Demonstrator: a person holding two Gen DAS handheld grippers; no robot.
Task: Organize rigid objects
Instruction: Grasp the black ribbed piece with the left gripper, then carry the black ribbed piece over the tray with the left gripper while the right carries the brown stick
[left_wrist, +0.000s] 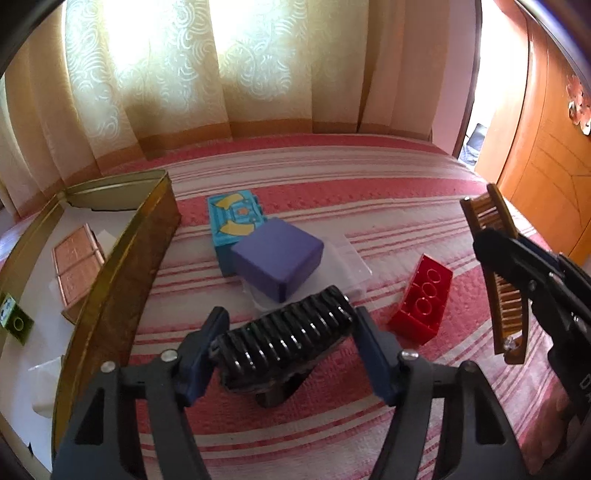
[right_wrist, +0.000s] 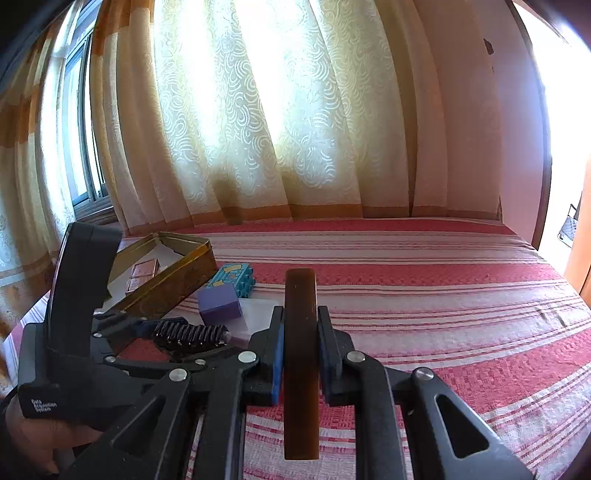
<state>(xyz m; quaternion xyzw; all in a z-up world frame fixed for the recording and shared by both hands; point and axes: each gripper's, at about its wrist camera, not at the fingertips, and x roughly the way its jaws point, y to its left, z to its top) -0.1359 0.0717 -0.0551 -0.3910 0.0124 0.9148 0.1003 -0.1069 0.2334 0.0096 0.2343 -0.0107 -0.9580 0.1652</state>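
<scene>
The left gripper (left_wrist: 286, 341) was clamped on a black hair clip (left_wrist: 284, 338), its blue-padded fingers (left_wrist: 201, 354) pressing both ends; the ribbed teeth faced up, and the clip hung just above the striped red bedspread (left_wrist: 424, 206). The right gripper (right_wrist: 300, 354) was closed on a brown hair clip (right_wrist: 300, 332), seen edge-on from its own camera as a narrow amber bar, and from the left camera as a long curved comb of teeth.

On the left gripper's black housing, seen from the right wrist, small white lettering (right_wrist: 43, 404) read roughly "Data Acquisition System"; it was too small to be sure of.

Beyond the black clip sat a purple block (left_wrist: 279, 264), touching a teal toy brick (left_wrist: 232, 218) with yellow shapes printed on it. A clear plastic piece (left_wrist: 351, 258) lay partly hidden under the purple block. A red toy brick (left_wrist: 423, 302) lay tilted to the right, showing its hollow underside.

To the left stood an open gold tin (left_wrist: 122, 254), cut off by the frame edge, holding a copper-coloured case (left_wrist: 77, 269) and a green toy brick (left_wrist: 14, 321). Patterned curtains (left_wrist: 155, 66) hung behind the bed.
</scene>
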